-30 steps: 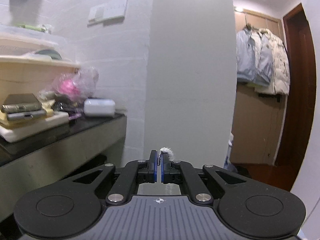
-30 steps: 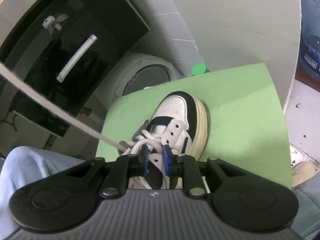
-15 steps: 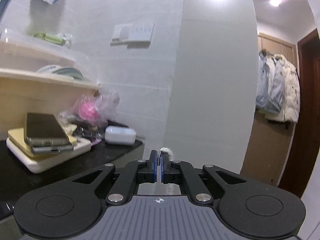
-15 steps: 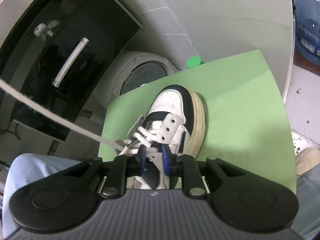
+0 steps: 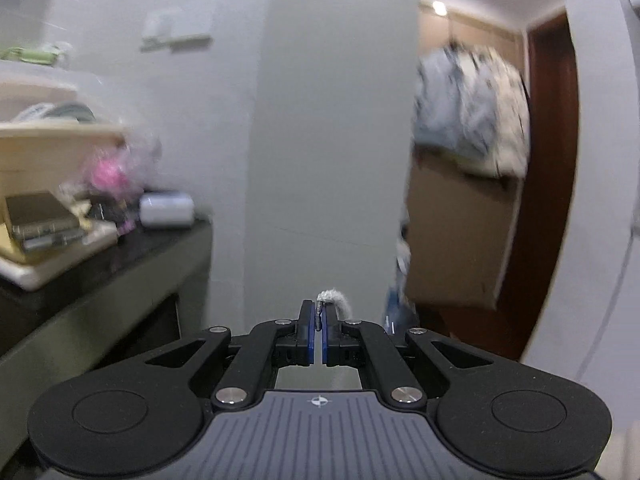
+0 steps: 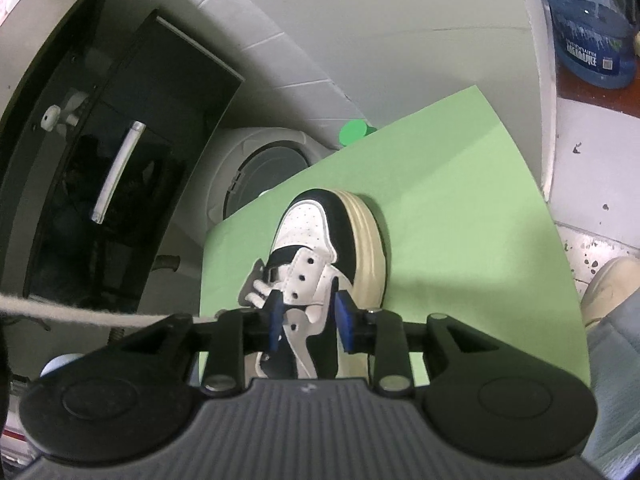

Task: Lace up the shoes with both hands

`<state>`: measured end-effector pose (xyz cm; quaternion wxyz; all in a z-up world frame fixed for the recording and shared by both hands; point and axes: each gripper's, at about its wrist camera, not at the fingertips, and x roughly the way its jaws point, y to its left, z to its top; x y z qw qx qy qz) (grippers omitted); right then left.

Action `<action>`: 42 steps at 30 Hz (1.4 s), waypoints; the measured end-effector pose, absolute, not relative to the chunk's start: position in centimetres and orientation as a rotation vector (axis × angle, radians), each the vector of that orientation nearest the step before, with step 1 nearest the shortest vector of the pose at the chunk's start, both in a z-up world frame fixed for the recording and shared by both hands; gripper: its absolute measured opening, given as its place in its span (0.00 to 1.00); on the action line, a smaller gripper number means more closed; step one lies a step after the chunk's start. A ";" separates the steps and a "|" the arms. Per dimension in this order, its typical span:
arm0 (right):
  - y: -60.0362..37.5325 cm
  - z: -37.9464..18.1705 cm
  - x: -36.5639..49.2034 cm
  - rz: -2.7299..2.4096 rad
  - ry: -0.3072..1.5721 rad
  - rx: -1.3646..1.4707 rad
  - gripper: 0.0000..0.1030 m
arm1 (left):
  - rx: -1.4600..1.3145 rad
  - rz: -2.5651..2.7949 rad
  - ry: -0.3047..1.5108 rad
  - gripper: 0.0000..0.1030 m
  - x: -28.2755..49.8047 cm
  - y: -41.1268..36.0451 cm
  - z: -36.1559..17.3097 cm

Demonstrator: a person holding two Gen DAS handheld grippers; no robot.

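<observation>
— Two grippers on our list. What do we enter for the first?
— Left gripper, black with blue pads: jaws closed tight on the frayed tip of the off-white woven shoelace, which pokes up just above the fingertips. Behind it we see a blurred pale wall and a dark countertop with clutter.
— And the second?
— Right gripper, same make, pointing steeply down. Its jaws have just been opening; we log them as part open, pads to either side of the white eyelet flap without pressing on it. We cannot tell whether the tips touch the leather.
— Where do we place the shoe?
— White and black leather sneaker with a cream rubber sole, lying on a light green paper sheet on the floor, toe pointing away from the camera. In the right wrist view the lace runs taut from the eyelets out past the left edge of the picture.
— Anything else?
— Round white appliance under the sheet's far left corner, and a blue water jug at upper right.
</observation>
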<state>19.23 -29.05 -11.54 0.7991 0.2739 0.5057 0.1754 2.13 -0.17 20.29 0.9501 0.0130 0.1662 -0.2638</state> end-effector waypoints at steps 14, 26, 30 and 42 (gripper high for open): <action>-28.8 -11.7 19.3 0.386 1.087 0.581 0.36 | 0.326 -0.504 0.846 0.03 1.8 -1.9 6.8; -28.9 -11.4 19.1 0.384 1.081 0.588 0.37 | 0.405 -0.796 1.098 0.22 2.7 -7.0 0.0; -29.0 -11.3 19.0 0.383 1.075 0.607 0.39 | 0.453 -0.786 1.107 0.22 3.1 -6.8 -1.2; -28.6 -11.1 19.1 0.400 1.076 0.603 0.42 | 0.338 -0.554 1.016 0.22 13.8 -2.5 -3.4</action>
